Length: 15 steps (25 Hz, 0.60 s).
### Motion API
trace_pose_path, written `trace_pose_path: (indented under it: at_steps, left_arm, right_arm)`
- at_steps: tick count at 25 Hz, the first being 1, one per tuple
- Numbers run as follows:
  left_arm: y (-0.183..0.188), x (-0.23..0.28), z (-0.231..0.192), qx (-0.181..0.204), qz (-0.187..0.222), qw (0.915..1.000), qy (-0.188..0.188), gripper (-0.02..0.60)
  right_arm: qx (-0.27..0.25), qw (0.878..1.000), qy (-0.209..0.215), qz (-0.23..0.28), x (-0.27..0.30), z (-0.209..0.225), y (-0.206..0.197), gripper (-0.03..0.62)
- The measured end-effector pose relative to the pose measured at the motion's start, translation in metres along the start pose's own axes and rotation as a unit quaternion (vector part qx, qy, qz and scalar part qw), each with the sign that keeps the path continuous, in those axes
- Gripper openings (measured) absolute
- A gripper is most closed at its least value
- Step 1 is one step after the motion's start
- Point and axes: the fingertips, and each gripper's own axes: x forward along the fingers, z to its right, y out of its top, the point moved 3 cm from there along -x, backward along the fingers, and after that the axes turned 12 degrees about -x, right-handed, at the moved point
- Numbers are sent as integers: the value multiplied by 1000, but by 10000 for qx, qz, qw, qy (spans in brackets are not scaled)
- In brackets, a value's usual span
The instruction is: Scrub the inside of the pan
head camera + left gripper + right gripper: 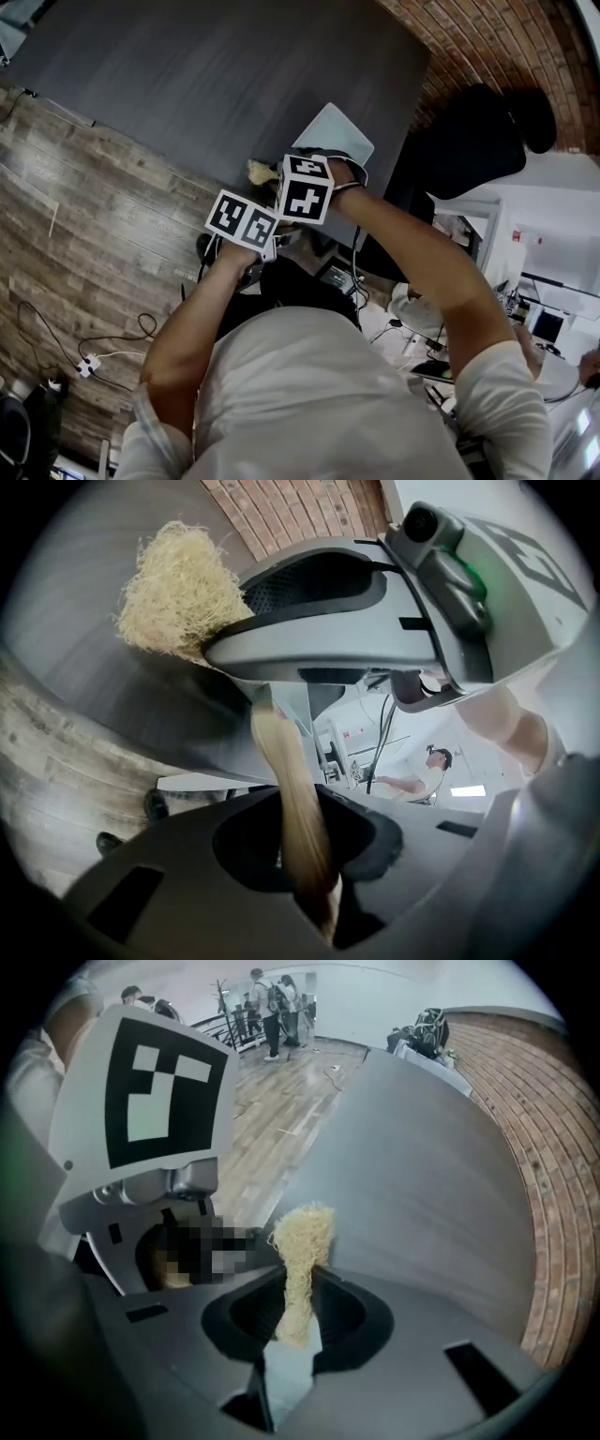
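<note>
A brush with a pale wooden handle [286, 780] and a straw-coloured fibre head [178, 592] is held between both grippers. My left gripper [314, 855] is shut on the handle. My right gripper [295, 1312] is shut on the fibre head [302, 1241], whose tuft sticks up past its pads. In the head view both marker cubes, the left [242, 220] and the right [307, 187], sit close together at the table's near edge, with the tuft [258, 171] showing beside them. A pale flat thing with rounded corners [336, 136] lies just beyond the right cube. I see no pan.
A dark grey table [216, 75] fills the far side, with wood floor [84, 216] to its left and cables [94, 361] on it. A black office chair [478, 141] stands at the right by a brick wall [487, 37]. People stand far off [272, 997].
</note>
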Motion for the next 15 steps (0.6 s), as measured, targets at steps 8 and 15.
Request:
trace_pose_path:
  at_steps: [8,15]
  left_arm:
    - [-2,0,-2,-307,73,9995,-15,63]
    - [3,1,0,-315,232,9992,-46,63]
  right_arm:
    - [-327,9977,-592,81,1,25,15,81]
    - [153,9884,-1351,675,-27,64,34,81]
